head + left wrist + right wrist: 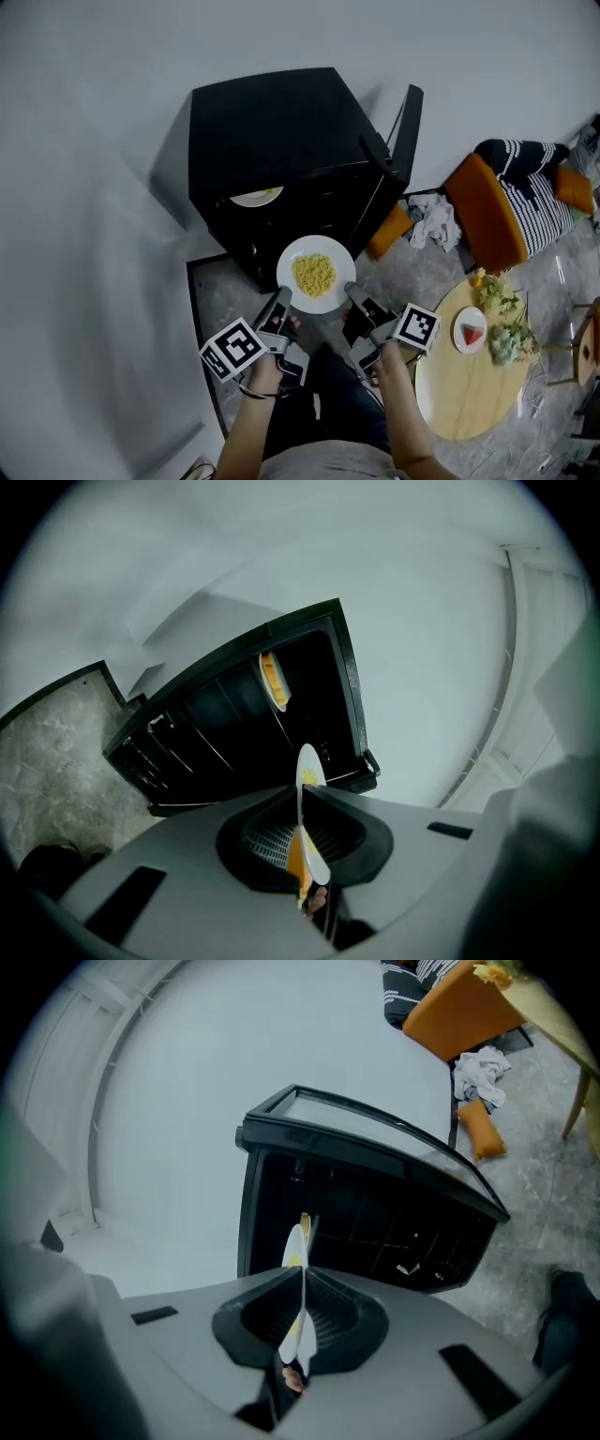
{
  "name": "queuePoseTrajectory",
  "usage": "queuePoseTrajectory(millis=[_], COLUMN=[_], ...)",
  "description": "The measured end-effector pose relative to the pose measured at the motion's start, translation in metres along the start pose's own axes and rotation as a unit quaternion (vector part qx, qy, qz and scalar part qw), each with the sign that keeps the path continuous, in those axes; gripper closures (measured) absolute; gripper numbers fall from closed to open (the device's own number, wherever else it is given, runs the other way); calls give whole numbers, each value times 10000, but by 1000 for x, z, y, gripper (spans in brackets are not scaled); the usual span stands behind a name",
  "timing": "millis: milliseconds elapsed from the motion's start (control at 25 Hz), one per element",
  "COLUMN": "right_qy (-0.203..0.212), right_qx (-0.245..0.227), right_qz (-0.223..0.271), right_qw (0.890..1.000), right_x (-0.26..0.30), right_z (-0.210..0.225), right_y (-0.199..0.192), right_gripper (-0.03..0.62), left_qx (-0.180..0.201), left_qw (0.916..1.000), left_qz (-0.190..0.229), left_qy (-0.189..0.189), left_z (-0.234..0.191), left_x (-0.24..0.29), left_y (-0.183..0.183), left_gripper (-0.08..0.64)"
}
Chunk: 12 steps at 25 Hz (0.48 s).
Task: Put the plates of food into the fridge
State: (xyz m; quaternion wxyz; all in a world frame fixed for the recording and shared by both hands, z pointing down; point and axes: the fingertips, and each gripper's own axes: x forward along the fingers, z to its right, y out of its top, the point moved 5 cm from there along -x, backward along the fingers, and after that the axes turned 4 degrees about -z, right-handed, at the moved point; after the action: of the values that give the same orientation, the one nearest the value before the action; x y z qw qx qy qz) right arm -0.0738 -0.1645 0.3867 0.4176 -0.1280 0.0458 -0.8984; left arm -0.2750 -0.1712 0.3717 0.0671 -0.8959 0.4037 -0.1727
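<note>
Left hand-held gripper (282, 300) and right hand-held gripper (351, 291) are each clamped on opposite rims of a round white plate of yellow food (316, 274), held before the open matte-black fridge (272, 122), where a second plate (255, 197) lies inside; a watermelon plate (470, 330) rests on the round wooden bench (459, 394).

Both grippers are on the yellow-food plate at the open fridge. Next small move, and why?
Likely ease the held plate forward, kept level, into the fridge and onto a free shelf. The left gripper and right gripper are shut on opposite rims, the door stands open, the held plate is outside the opening, and a second plate occupies one shelf.
</note>
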Motion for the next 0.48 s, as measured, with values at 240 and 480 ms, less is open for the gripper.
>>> queuePoseTrajectory(millis=[240,480], right_qy=[-28,-54], right_qx=[-31,-22], right_qz=[-185,-235], right_qw=[9998,9997], right_x=[38,65], right_z=[1,6], right_y=[27,66], right_gripper=[572,572], left_qx=[-150,-126], left_qw=[9996,9993], left_qz=[219,303], left_qy=[99,201], left_z=[-10,-5], left_x=[29,67], left_y=[23,41], left_gripper=[538,538])
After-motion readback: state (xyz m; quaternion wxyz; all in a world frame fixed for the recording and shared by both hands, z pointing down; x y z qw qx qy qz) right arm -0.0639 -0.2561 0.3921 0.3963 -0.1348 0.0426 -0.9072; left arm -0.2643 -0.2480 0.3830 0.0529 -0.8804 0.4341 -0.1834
